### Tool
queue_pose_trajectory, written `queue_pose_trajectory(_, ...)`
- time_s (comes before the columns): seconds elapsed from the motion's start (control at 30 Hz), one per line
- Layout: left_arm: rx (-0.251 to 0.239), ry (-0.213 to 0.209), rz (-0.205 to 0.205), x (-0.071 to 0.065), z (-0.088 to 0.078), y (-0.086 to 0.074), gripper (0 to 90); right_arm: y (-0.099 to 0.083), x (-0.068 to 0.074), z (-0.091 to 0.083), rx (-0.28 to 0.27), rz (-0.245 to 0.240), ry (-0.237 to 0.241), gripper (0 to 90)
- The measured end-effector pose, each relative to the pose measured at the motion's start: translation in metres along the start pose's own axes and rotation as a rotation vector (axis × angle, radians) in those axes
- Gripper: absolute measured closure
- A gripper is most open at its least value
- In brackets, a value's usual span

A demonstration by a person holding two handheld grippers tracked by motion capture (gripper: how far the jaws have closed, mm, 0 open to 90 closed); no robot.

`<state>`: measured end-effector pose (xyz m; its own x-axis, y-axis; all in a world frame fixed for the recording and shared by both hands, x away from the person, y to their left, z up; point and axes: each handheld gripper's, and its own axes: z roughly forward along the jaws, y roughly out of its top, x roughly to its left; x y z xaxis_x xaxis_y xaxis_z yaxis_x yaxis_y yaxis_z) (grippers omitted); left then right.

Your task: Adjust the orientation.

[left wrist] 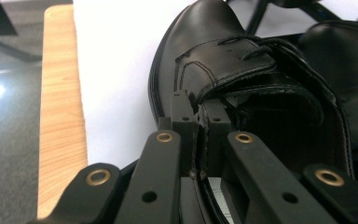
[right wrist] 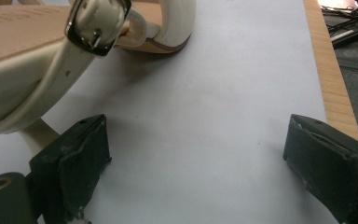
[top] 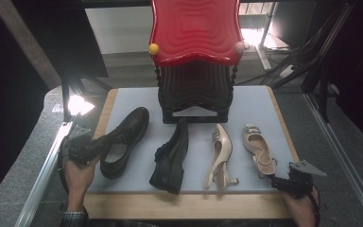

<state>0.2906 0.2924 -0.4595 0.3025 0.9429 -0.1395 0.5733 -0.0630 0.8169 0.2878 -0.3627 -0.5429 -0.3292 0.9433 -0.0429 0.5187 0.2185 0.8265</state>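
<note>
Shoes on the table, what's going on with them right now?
A person works with tongs in each hand at a table with four shoes on a pale mat. The left tongs are shut on the collar of the black lace-up shoe at the mat's left side. The right tongs stand open over bare mat, beside the heel of the cream slingback, holding nothing. A second black shoe and the other cream slingback lie between them, in front of a red and black rack.

black shoe (top: 123, 142), cream heel (top: 260, 150), red shelf (top: 196, 30)
</note>
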Motion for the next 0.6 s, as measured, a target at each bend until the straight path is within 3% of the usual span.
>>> queue_pose_trajectory(0.33, -0.041, -0.115, 0.003, -0.008, -0.018, 0.004, 86.8, 0.0, 0.0, 0.0, 0.0, 0.0, 0.0, 6.7)
queue_pose_trajectory(0.6, -0.064, -0.177, 0.046, -0.027, -0.023, 0.019, 86.9, 0.0, 0.0, 0.0, 0.0, 0.0, 0.0, 6.7)
